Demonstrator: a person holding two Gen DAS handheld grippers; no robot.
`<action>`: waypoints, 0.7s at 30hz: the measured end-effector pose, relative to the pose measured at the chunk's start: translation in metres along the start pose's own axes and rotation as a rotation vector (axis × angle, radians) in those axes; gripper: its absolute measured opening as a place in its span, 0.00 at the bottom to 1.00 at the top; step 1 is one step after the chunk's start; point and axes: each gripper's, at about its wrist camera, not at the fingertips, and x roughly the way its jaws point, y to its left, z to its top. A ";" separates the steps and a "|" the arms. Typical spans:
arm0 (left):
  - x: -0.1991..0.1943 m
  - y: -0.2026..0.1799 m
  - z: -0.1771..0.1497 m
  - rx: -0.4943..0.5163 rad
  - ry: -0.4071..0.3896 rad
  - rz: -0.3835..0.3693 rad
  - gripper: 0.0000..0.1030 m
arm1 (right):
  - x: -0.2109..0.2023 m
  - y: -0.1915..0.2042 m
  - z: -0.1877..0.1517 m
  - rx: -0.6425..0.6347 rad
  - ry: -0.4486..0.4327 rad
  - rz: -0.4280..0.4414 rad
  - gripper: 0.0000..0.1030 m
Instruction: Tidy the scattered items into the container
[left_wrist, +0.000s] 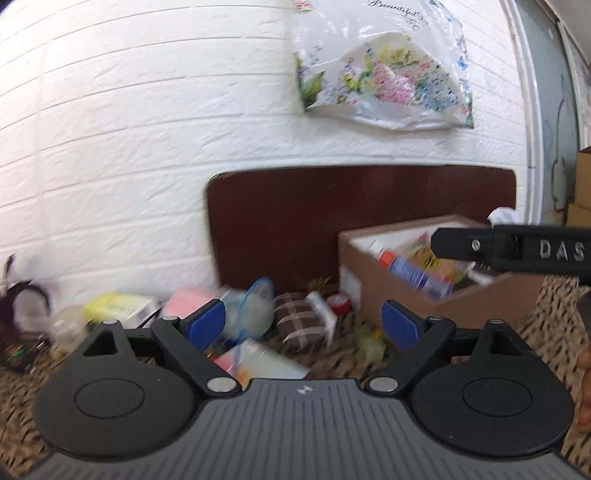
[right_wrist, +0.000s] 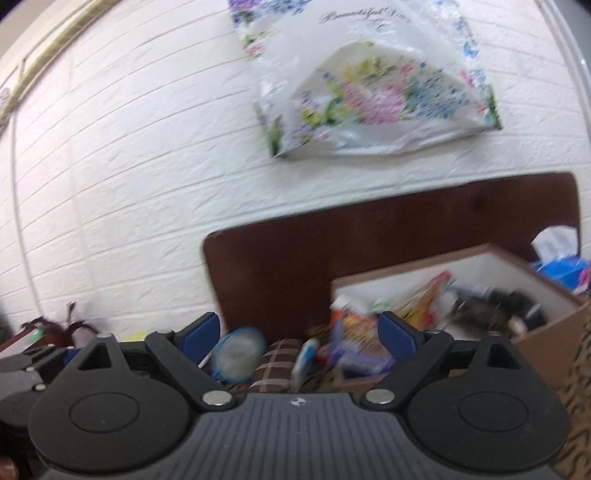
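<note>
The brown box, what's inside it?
The cardboard box holds a jumble of colourful packets and some dark things. It's blurry, so I can't name them, and whatever lies underneath is covered.

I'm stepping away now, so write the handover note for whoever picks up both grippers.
Left gripper: jaws open, empty, above the scattered things.
Right gripper: jaws open, empty, near the cardboard box.
Done: the box already holds several packets.
Left on the patterned cloth: plaid pouch, yellow box, pink box, blue-rimmed round pouch, red-capped thing, flat white packet nearest the left gripper. The views are blurred, so check for small bits.
</note>
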 end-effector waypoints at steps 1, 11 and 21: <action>-0.005 0.003 -0.008 0.009 0.012 0.016 0.92 | -0.001 0.008 -0.008 -0.006 0.015 0.010 0.91; 0.010 0.047 -0.036 -0.037 0.151 0.066 0.92 | 0.022 0.056 -0.043 -0.032 0.134 0.073 0.91; 0.042 0.075 -0.016 0.048 0.085 0.098 0.92 | 0.057 0.078 -0.036 -0.110 0.139 0.110 0.91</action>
